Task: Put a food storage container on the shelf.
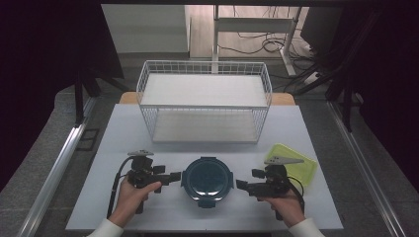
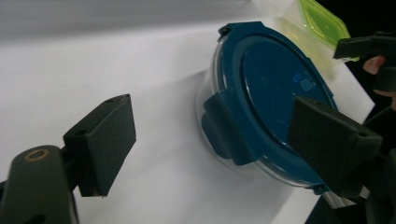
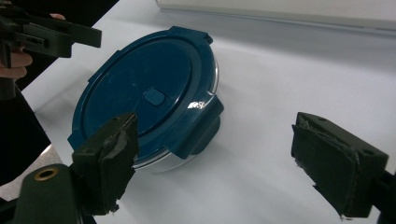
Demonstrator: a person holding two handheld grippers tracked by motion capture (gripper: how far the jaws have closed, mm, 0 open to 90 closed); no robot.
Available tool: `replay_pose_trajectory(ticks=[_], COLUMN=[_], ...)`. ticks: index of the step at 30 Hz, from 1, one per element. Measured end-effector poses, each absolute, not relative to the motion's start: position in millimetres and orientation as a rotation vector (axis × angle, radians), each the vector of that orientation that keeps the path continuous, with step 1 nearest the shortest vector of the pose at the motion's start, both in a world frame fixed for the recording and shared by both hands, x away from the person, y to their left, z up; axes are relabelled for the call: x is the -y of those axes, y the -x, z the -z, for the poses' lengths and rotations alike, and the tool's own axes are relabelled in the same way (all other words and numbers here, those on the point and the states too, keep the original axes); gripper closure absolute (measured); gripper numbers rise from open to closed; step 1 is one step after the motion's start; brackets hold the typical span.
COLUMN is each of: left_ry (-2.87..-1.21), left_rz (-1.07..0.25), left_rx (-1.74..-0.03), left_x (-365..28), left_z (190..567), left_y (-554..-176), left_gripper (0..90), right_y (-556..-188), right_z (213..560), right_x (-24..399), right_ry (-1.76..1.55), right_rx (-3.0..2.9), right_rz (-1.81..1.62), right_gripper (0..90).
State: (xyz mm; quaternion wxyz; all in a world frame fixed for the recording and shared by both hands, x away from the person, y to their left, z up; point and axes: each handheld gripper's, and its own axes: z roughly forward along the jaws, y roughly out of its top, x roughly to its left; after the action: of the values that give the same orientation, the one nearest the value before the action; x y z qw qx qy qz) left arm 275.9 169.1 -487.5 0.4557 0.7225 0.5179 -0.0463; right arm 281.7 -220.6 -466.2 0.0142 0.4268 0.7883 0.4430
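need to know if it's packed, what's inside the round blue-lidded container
The blue lid covers the round container from above, so the inside is hidden there. A narrow strip of clear wall shows below the lid in both gripper views, but nothing can be made out through it.

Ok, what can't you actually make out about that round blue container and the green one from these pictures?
- Round container contents: hidden by its opaque blue lid in every view.
- Its near clip, left gripper view: partly hidden behind the left gripper's own pad.
- Green container: partly covered by the right gripper in the high view, cut off by the top edge in the left gripper view.
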Motion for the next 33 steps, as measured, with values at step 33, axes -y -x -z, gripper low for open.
replay_pose_trajectory(ticks=[33], left_ry=[-1.828], left_rz=[0.389], left_rx=[-1.249], left_x=[-133.2], left_z=[513.7], left_y=[-292.4], left_gripper=[20.4], right_y=[-303.1], right_z=[502.5], right_x=[175.2], right_ry=[-1.71], right_rx=[-2.557], right_rz=[-1.39], right_gripper=[15.9])
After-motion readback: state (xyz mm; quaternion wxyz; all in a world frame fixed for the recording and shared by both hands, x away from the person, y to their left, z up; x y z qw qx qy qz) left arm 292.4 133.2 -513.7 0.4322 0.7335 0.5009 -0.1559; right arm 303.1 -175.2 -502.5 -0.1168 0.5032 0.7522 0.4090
